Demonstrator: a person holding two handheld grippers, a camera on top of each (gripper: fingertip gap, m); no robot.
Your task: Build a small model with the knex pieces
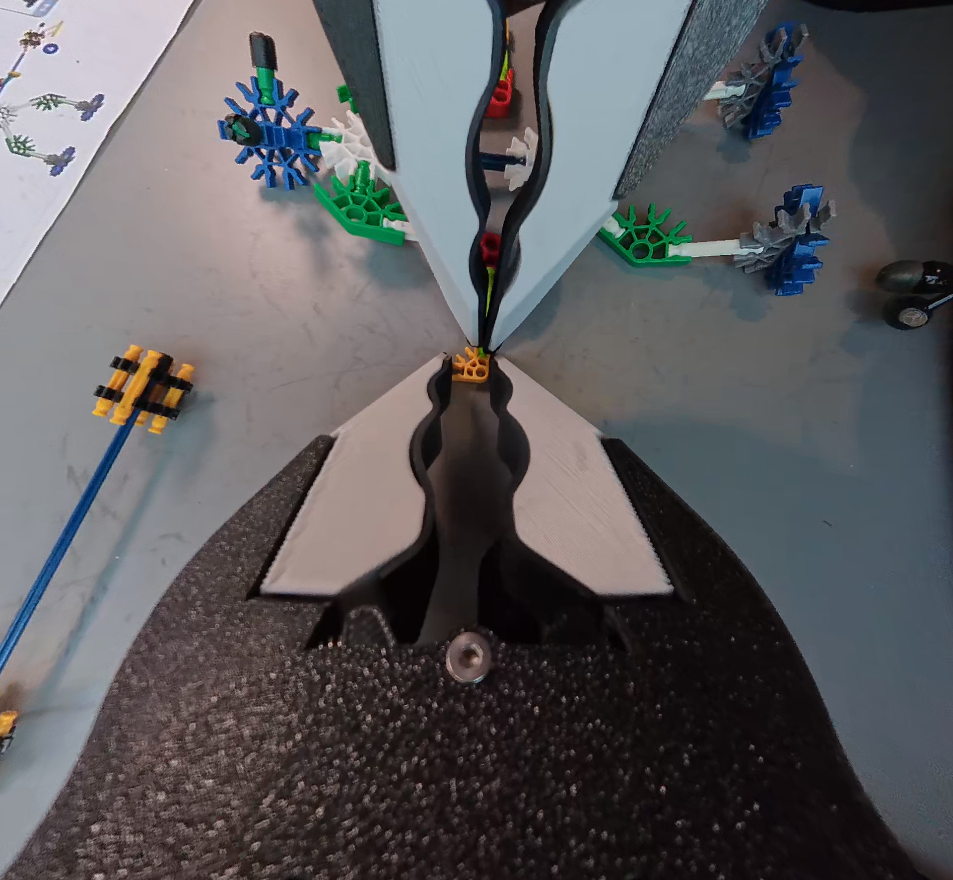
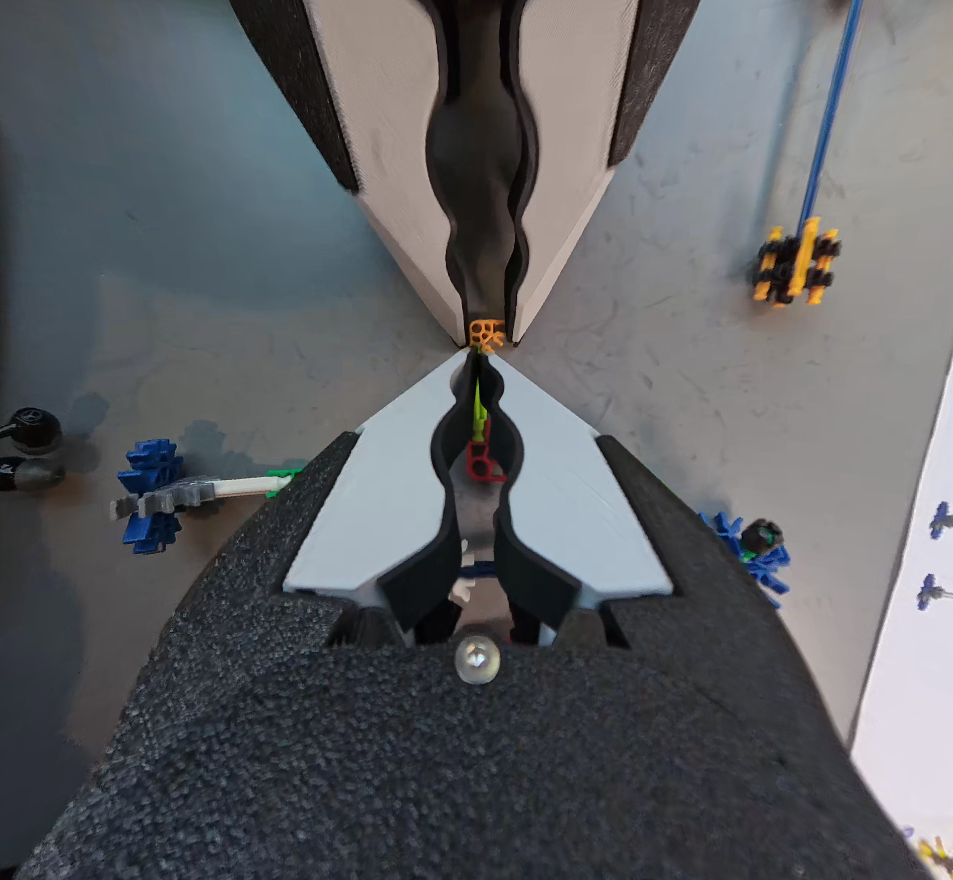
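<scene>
- My left gripper [image 1: 470, 365] is closed onto a small orange connector [image 1: 470, 368], which sits right at the fingertips, held above the middle of the grey table [image 1: 258, 287].
- My right gripper [image 2: 478, 355] faces it tip to tip, pinched almost shut on a thin lime-green rod [image 2: 479, 409] whose far end meets the orange connector.
- A red connector [image 2: 483, 463] sits on the near end of that rod, between my right fingers.
- I think the rod tip is seated in the connector, though the joint is too small to be sure.
- Behind my right gripper lies a model of blue, white and green connectors [image 1: 278, 133].
- A blue rod with a yellow-and-black bundle [image 1: 144, 385] lies toward the table's left edge, near a white instruction sheet [image 1: 103, 29].
</scene>
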